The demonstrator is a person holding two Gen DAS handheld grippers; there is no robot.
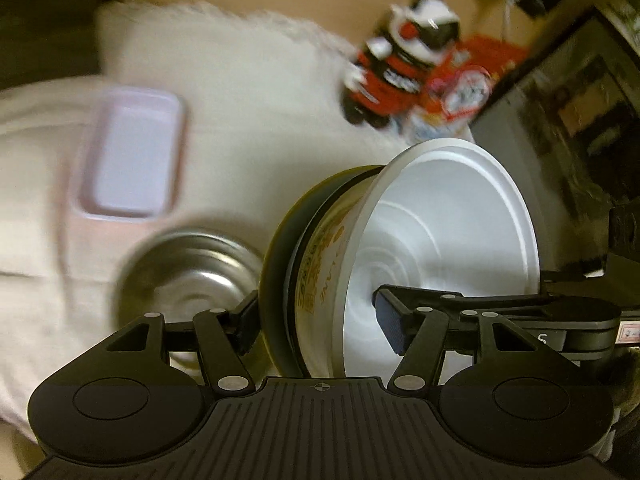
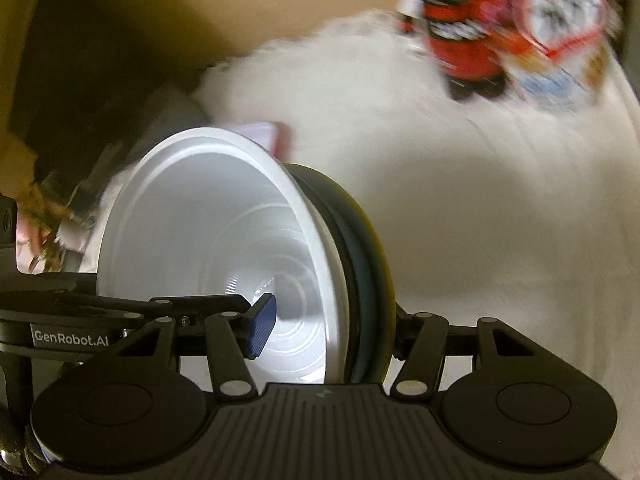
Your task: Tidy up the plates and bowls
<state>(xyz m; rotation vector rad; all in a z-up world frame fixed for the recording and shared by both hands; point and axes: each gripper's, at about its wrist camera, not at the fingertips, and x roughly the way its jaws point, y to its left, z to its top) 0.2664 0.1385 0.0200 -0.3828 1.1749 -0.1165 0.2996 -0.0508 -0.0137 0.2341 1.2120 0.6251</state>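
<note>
A white paper bowl [image 1: 448, 232] nested in a dark yellow-rimmed plate [image 1: 280, 280] is held on edge in the air, with both grippers on the stack. My left gripper [image 1: 320, 320] is shut on the stack, one finger behind the plate and one blue pad [image 1: 390, 322] inside the bowl. In the right wrist view my right gripper [image 2: 332, 328] is shut on the same bowl [image 2: 208, 240] and plate [image 2: 372, 280], blue pad [image 2: 262, 326] inside the bowl. A steel bowl [image 1: 188, 276] and a pale rectangular tray [image 1: 128, 152] lie below on the white cloth [image 1: 248, 92].
A red, black and white toy figure [image 1: 400, 64] and a red printed package [image 1: 468, 80] lie at the far side of the cloth; both show in the right wrist view [image 2: 472, 40]. A dark screen-like object [image 1: 568, 92] stands at right. The background is motion-blurred.
</note>
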